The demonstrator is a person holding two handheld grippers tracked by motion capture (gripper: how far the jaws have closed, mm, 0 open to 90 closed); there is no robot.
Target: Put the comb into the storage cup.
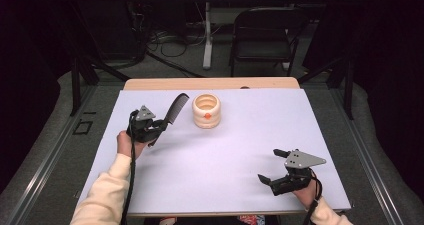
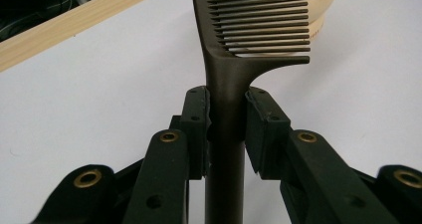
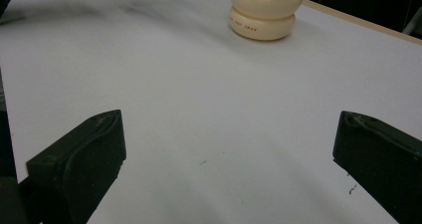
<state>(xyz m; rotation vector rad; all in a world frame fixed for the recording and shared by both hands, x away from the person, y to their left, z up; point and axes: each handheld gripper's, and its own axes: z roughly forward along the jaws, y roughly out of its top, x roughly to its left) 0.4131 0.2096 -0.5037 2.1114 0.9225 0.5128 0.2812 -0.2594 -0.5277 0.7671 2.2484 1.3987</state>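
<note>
A dark comb (image 1: 176, 110) is held by its handle above the left part of the white table, its toothed end pointing up toward the far side. My left gripper (image 1: 159, 129) is shut on the comb's handle (image 2: 226, 114), both pads pressed against it. Just right of the comb stands a cream ribbed cup (image 1: 206, 111) with an orange dot on its side; the cup (image 3: 265, 12) also rises at the top of the right gripper view. My right gripper (image 1: 270, 166) rests near the table's front right, jaws wide apart with nothing between them (image 3: 229, 154).
The white table (image 1: 240, 140) has a wooden strip along its far edge (image 1: 210, 83). Behind it, on the floor, stand a black chair (image 1: 265, 35), a white table leg (image 1: 207, 35) and loose cables.
</note>
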